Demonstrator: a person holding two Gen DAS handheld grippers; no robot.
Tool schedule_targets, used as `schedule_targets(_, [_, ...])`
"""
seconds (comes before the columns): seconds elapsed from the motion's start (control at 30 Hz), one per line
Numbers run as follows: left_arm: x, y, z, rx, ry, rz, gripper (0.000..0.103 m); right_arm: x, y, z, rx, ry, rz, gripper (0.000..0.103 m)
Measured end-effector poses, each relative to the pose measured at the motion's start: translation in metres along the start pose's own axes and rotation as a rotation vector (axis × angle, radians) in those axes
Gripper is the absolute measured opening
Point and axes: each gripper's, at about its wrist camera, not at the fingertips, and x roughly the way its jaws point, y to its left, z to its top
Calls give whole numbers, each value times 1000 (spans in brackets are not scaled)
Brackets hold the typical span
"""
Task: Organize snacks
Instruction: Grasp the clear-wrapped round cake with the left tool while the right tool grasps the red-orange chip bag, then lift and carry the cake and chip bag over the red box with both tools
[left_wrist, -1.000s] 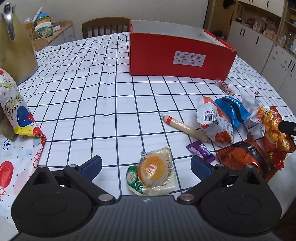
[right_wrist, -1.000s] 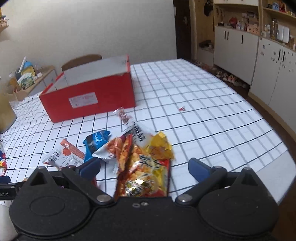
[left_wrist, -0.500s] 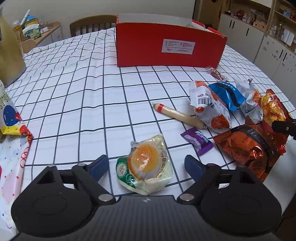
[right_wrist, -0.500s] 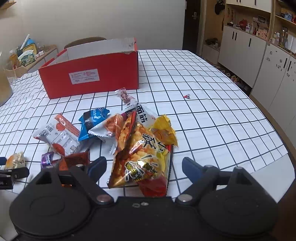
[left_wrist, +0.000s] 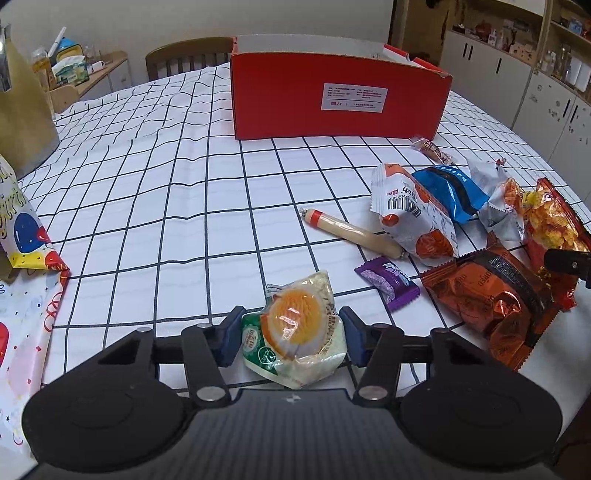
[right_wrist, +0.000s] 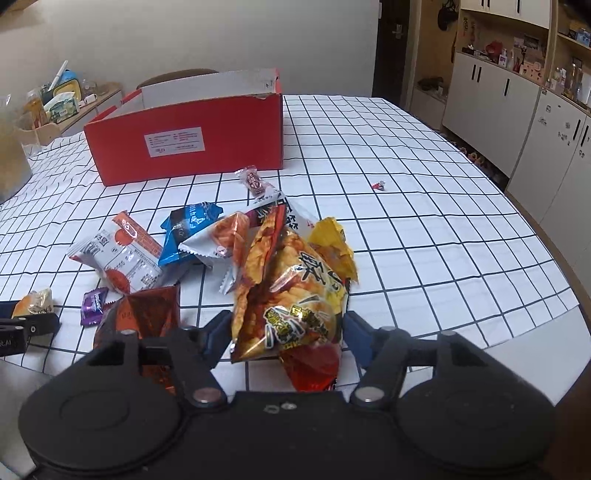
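Note:
A clear packet with a halved egg (left_wrist: 295, 325) lies on the checked cloth between the fingers of my left gripper (left_wrist: 291, 338). Its jaws are closing, and the blue pads (left_wrist: 231, 338) stand right at the packet's edges without squeezing it. My right gripper (right_wrist: 286, 332) straddles a red and yellow chip bag (right_wrist: 295, 295). Its jaws are closing too, with the pads (right_wrist: 354, 332) at the bag's sides. The open red box (left_wrist: 340, 99) stands at the back of the table. It also shows in the right wrist view as the red box (right_wrist: 184, 144).
Loose snacks lie between the grippers: a sausage stick (left_wrist: 351, 230), a purple candy (left_wrist: 388, 282), an orange foil packet (left_wrist: 491, 295), a white packet (left_wrist: 413, 214) and a blue one (left_wrist: 450, 188). A balloon gift bag (left_wrist: 22, 221) sits left. The table edge (right_wrist: 554, 332) curves close on the right.
Both pairs of jaws have narrowed from wide open until the pads reach the egg packet and the chip bag. Neither hand has shifted much, and both snacks still lie where they were.

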Motion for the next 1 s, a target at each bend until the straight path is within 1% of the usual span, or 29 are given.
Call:
schedule_targets(0.2, [-1, 0, -2, -26, -8, 15, 53, -12, -3, -3, -5, -35, 14, 56])
schedule_targets(0.37, [-8, 3, 0, -69, -4, -2, 50, -23, -7, -6, -10, -60, 27, 54])
schedule_targets(0.47, [-12, 4, 2, -76, -13, -4, 49, -29, -11, -5, 2, -69, 46, 46])
schedule_targets(0.57, [-15, 9, 6, -92, -17, -4, 48, -33, -12, -3, 0, -86, 52, 45])
schedule_targets(0.8, [-28, 10, 21, -96, -45, -37, 48, -44, -19, 2, 25, -113, 53, 45])
schedule_targets(1.0, [-40, 4, 41, -85, -72, -65, 48, -58, -17, 19, 21, -147, 69, 45])
